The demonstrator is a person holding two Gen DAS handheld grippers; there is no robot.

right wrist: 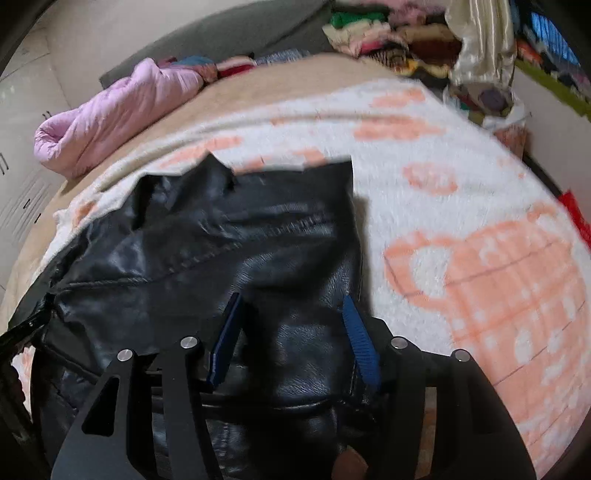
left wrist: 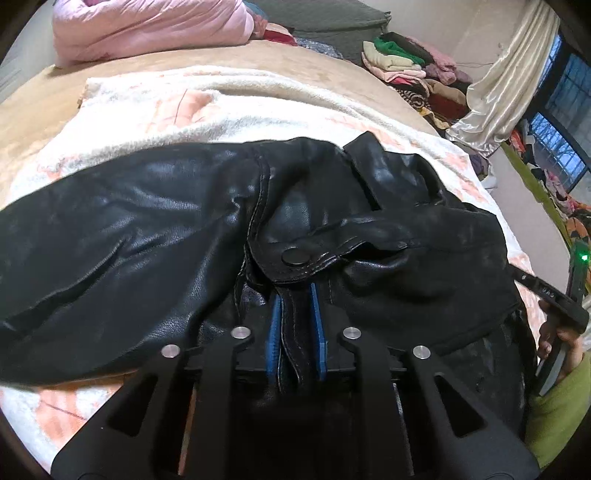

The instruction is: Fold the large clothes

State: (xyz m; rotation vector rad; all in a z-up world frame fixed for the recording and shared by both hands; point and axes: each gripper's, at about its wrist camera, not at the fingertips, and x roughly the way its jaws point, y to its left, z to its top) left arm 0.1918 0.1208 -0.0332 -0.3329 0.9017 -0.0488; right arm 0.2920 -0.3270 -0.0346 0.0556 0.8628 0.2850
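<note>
A black leather jacket [left wrist: 155, 229] lies crumpled on a white and peach blanket [left wrist: 207, 110] on a bed. My left gripper [left wrist: 295, 291] is shut on a seamed edge of the jacket, just below a round snap button [left wrist: 295, 256]. In the right wrist view the jacket [right wrist: 229, 240] spreads to the left and ahead. My right gripper [right wrist: 291, 302] is open, its blue pads [right wrist: 360, 339] wide apart over the jacket's near right part. The right gripper's body [left wrist: 554, 295] shows at the right edge of the left wrist view.
A pink quilted coat [left wrist: 147, 29] lies at the far side of the bed, also in the right wrist view [right wrist: 110, 110]. Piles of clothes [left wrist: 406, 62] and a cream curtain [left wrist: 509, 77] stand beyond the bed on the right. Blanket [right wrist: 480, 258] extends right of the jacket.
</note>
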